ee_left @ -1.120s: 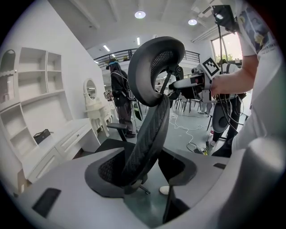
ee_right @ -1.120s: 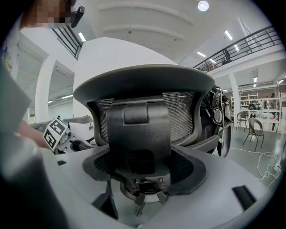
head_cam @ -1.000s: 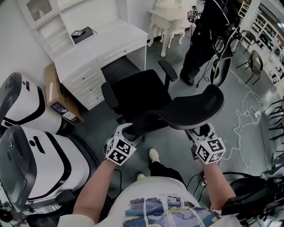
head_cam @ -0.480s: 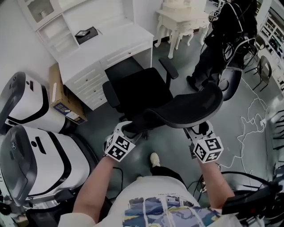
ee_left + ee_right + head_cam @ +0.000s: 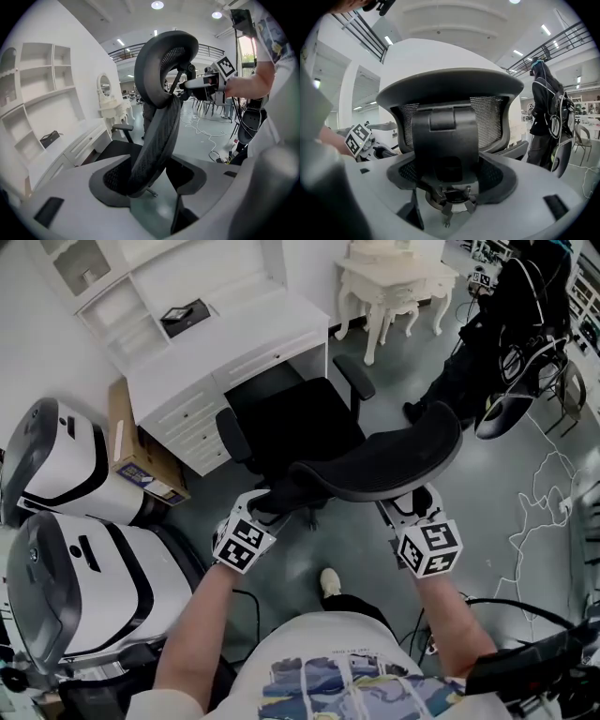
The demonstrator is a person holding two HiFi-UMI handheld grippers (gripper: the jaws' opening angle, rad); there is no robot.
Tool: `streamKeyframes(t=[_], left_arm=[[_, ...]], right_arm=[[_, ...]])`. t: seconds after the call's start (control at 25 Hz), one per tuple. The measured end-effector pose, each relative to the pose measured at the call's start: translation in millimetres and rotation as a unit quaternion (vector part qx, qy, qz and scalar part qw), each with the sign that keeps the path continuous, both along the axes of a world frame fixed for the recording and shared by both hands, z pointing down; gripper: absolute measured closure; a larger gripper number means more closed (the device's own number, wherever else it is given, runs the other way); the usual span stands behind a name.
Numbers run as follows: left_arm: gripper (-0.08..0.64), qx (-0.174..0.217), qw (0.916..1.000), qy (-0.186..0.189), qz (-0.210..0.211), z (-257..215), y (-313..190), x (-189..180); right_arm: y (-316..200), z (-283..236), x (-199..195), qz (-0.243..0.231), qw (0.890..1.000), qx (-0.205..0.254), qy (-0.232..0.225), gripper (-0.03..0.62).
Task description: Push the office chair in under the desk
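The black office chair (image 5: 292, 426) stands in front of the white desk (image 5: 225, 338), its seat at the mouth of the knee space. Its curved mesh backrest (image 5: 384, 465) faces me. My left gripper (image 5: 265, 505) is shut on the backrest's left rim, and in the left gripper view (image 5: 150, 176) that rim (image 5: 157, 136) runs down between the jaws. My right gripper (image 5: 401, 507) is shut on the backrest's right part. In the right gripper view (image 5: 452, 183) the backrest (image 5: 450, 89) and its rear bracket fill the gap between the jaws.
A cardboard box (image 5: 131, 460) leans on the desk's drawer side. Two large white-and-black machines (image 5: 56, 465) (image 5: 84, 587) stand at the left. An ornate white table (image 5: 389, 277) is beyond the desk. A person in dark clothes (image 5: 506, 324) stands far right, with cables (image 5: 553, 493) on the floor.
The chair, with both grippers on its backrest, has rolled a little towards the desk. The view has followed it forward.
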State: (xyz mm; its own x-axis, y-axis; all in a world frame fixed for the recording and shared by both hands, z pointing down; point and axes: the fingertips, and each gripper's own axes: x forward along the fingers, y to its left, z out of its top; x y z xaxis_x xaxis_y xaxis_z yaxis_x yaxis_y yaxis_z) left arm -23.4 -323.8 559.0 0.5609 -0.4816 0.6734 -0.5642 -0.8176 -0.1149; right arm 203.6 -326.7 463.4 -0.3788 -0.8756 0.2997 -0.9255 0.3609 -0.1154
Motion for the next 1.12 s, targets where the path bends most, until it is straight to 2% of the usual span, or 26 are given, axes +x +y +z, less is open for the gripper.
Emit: streamKeyframes(t=[0.44,1.12], left_arm=[[0.314,0.006,0.9998,0.003,-0.017,3,-53,-4],[0.314,0.001,0.9986,-0.018,-0.049,5,-115,-11]], right_arm=[[-55,2,-6,-0.019,1.000,-0.005,0.004,0.253],[-124,4,-12,-0.042,0.999,0.000,0.004,0.253]])
